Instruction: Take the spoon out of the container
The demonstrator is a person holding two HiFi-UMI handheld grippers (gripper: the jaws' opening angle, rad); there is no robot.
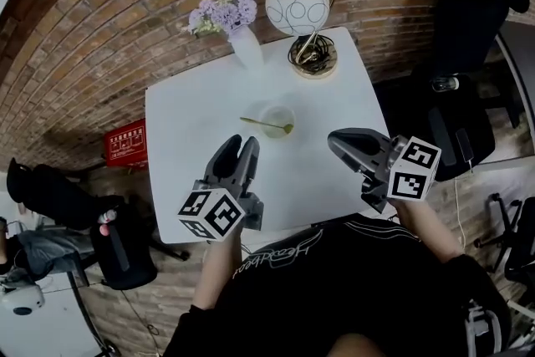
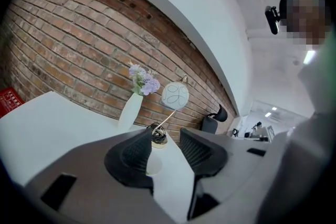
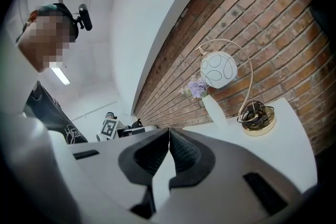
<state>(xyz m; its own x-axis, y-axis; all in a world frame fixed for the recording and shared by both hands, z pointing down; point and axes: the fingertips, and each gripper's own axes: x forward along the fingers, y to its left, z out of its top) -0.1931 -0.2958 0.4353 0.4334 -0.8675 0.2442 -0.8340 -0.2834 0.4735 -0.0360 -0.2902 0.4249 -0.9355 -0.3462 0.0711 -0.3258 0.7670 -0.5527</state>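
green spoon (image 1: 266, 124) across container (image 1: 278, 107) | red box (image 1: 125, 145) txt illegible

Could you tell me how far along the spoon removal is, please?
Nothing is done yet: the spoon lies across the container. In hand: the left gripper, open and empty, points toward it, short of touching; the right gripper is shut and empty. Left to do: grasp the spoon and lift it out.

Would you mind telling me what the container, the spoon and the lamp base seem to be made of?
Container: probably clear plastic or glass, the table shows through.
Spoon: yellowish-green, maybe plastic; too small to tell.
Lamp base: glossy gold-toned metal, apparently.
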